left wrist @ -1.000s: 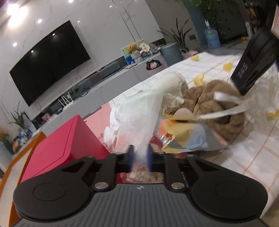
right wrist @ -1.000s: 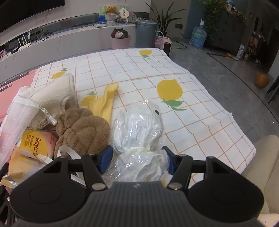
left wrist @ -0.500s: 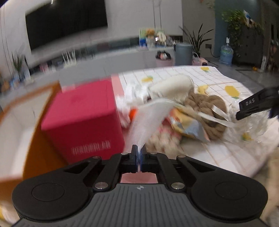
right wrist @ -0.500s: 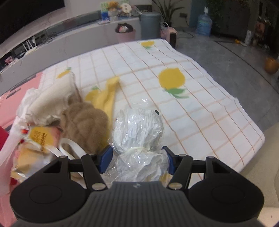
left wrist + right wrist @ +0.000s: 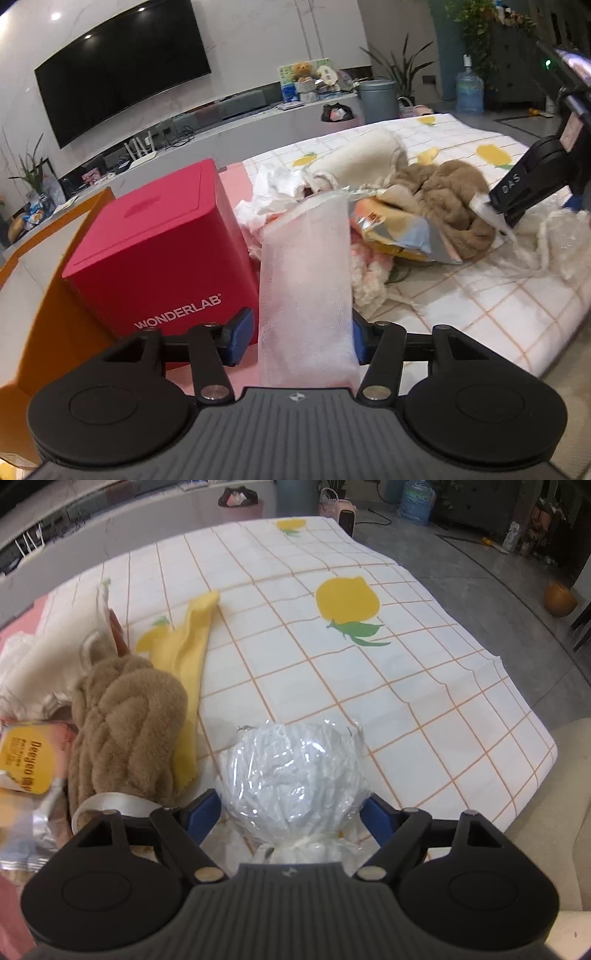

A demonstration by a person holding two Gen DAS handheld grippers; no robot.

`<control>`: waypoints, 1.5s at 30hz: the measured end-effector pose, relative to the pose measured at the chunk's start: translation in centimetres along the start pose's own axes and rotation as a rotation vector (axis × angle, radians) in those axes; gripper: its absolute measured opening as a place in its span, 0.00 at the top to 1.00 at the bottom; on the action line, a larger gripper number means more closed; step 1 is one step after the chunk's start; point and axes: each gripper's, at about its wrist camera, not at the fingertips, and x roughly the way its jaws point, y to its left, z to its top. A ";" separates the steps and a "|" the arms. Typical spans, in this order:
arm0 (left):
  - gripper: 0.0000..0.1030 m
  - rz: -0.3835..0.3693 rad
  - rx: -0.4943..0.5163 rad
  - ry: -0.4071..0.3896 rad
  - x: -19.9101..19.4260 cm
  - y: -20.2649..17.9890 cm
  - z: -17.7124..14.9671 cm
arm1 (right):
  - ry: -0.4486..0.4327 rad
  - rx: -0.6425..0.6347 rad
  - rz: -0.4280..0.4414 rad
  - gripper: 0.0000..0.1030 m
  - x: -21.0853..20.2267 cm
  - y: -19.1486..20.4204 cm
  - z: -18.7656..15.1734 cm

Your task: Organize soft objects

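A white mesh pouch (image 5: 303,266) stands between the jaws of my left gripper (image 5: 298,334). Those jaws are opening, and the left pad is clear of the mesh. In the right wrist view a tied clear plastic bag (image 5: 291,775) sits on the tablecloth between the jaws of my right gripper (image 5: 291,812). These jaws are opening too, with the pads just off the bag's sides. A brown plush piece (image 5: 125,716), a yellow cloth (image 5: 188,642) and a cream cloth (image 5: 354,158) lie in a heap to the left of the bag.
A red box (image 5: 159,258) stands just left of the mesh pouch, beside an orange panel (image 5: 44,295). A yellow snack packet (image 5: 399,232) and crumpled white paper (image 5: 266,199) lie in the heap. The lemon-print tablecloth (image 5: 332,664) drops off at its right edge.
My left jaws, shut tight on the mesh before, now stand wide apart around it. The right gripper has sunk toward the table, and its jaws have widened off the plastic bag.
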 end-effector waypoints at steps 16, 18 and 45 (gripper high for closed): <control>0.99 -0.069 -0.164 -0.033 -2.6 3.6 -0.6 | -0.106 -0.033 0.063 0.43 -2.5 -0.1 -1.1; 0.99 -0.071 -0.179 -0.074 -4.2 4.0 0.0 | -0.128 0.024 0.088 0.43 -3.2 -1.0 -1.3; 0.99 0.161 -0.314 -0.281 -16.7 24.7 7.0 | -0.652 -0.109 0.598 0.41 -30.2 18.1 -7.8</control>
